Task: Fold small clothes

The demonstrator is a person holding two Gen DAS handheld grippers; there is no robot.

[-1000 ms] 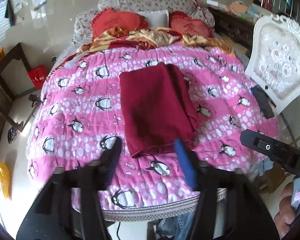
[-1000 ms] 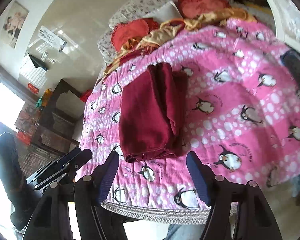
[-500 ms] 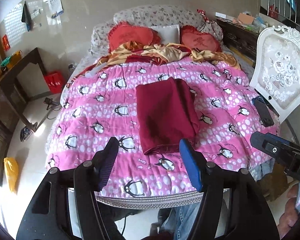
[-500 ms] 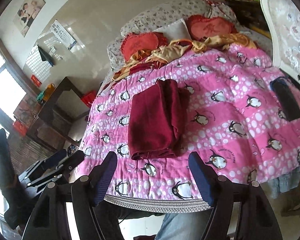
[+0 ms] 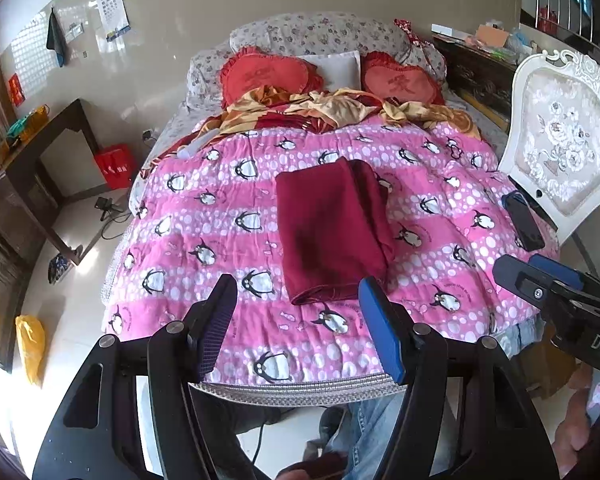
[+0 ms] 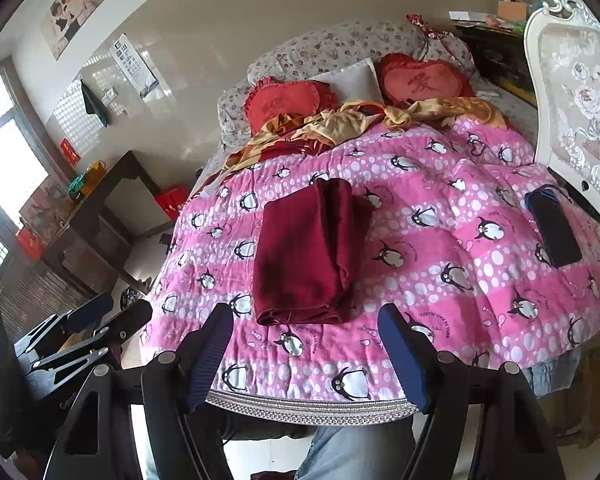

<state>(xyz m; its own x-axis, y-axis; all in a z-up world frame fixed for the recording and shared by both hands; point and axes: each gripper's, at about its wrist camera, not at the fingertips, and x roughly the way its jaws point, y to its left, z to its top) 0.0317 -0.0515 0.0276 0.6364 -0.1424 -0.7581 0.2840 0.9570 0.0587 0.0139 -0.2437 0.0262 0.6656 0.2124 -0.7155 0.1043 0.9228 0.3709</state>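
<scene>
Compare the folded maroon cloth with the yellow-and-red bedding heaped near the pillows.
The maroon cloth is plain and folded into a neat flat rectangle; the yellow-and-red bedding is patterned and crumpled. The cloth lies mid-quilt; the bedding sits at the quilt's far edge, by the heart-shaped cushions. Both lie on the bed.

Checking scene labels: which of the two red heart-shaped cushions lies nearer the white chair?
The red cushion right of the white pillow, namely the right heart cushion; the left heart cushion lies beyond the pillow, farther from the white chair.

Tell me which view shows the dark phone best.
The right wrist view: the phone lies whole on the pink quilt beside the white chair. The left wrist view shows it smaller, squeezed toward the edge.
</scene>
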